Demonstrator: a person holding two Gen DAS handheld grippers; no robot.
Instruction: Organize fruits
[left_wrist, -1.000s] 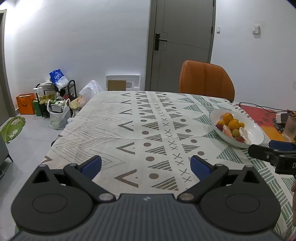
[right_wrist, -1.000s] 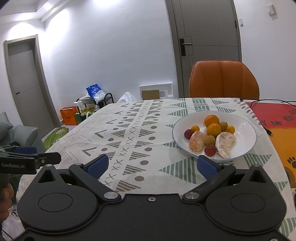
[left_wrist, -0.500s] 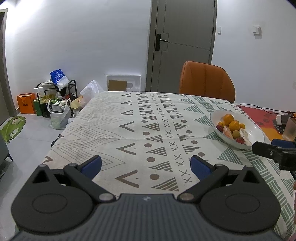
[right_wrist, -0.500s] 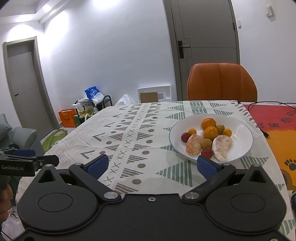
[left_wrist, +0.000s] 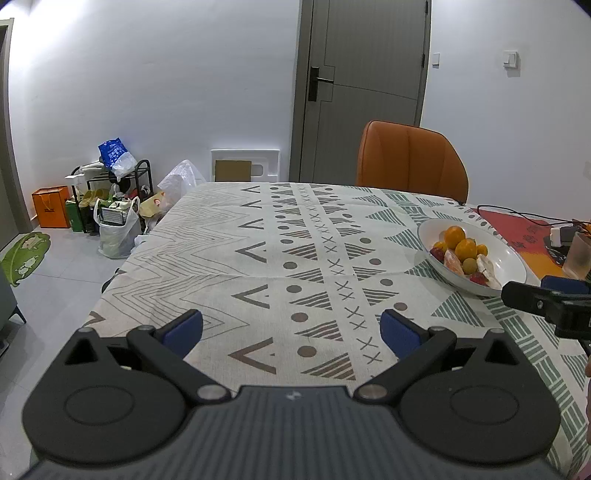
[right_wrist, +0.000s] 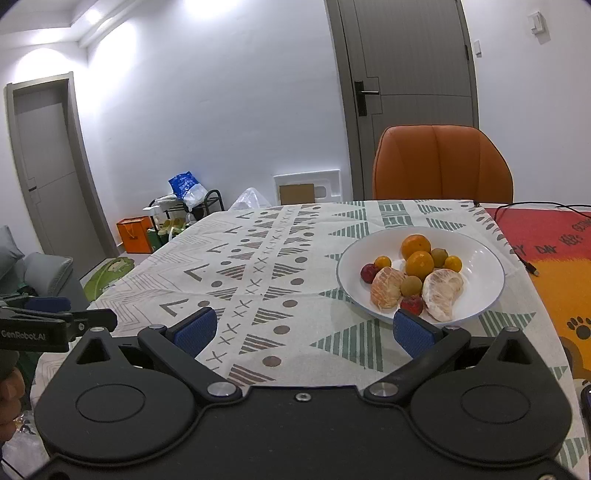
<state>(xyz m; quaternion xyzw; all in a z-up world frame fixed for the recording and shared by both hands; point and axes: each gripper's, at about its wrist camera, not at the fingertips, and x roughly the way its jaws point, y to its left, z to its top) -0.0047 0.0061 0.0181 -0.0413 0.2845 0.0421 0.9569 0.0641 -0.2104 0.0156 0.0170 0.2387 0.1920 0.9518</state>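
A white bowl (right_wrist: 476, 258) sits on the patterned tablecloth (right_wrist: 258, 273) and holds mixed fruit: two oranges (right_wrist: 416, 246), two peeled citrus halves (right_wrist: 442, 288), small red fruits (right_wrist: 369, 273) and small yellow-green ones. In the left wrist view the bowl (left_wrist: 509, 254) is at the right. My right gripper (right_wrist: 304, 330) is open and empty, just in front of the bowl's near rim. My left gripper (left_wrist: 291, 328) is open and empty over the cloth, left of the bowl. The right gripper's finger shows in the left wrist view (left_wrist: 532, 299).
An orange chair (right_wrist: 441, 164) stands at the table's far side by a grey door (right_wrist: 408, 74). A red-orange mat (right_wrist: 554, 258) with a black cable lies right of the bowl. A frosted glass (left_wrist: 580, 254) stands at far right. Bags and a shoe rack (left_wrist: 110, 195) sit on the floor at left.
Both grippers have shifted slightly; the bowl sits a little lower and nearer in the right wrist view. Both stay open and empty.
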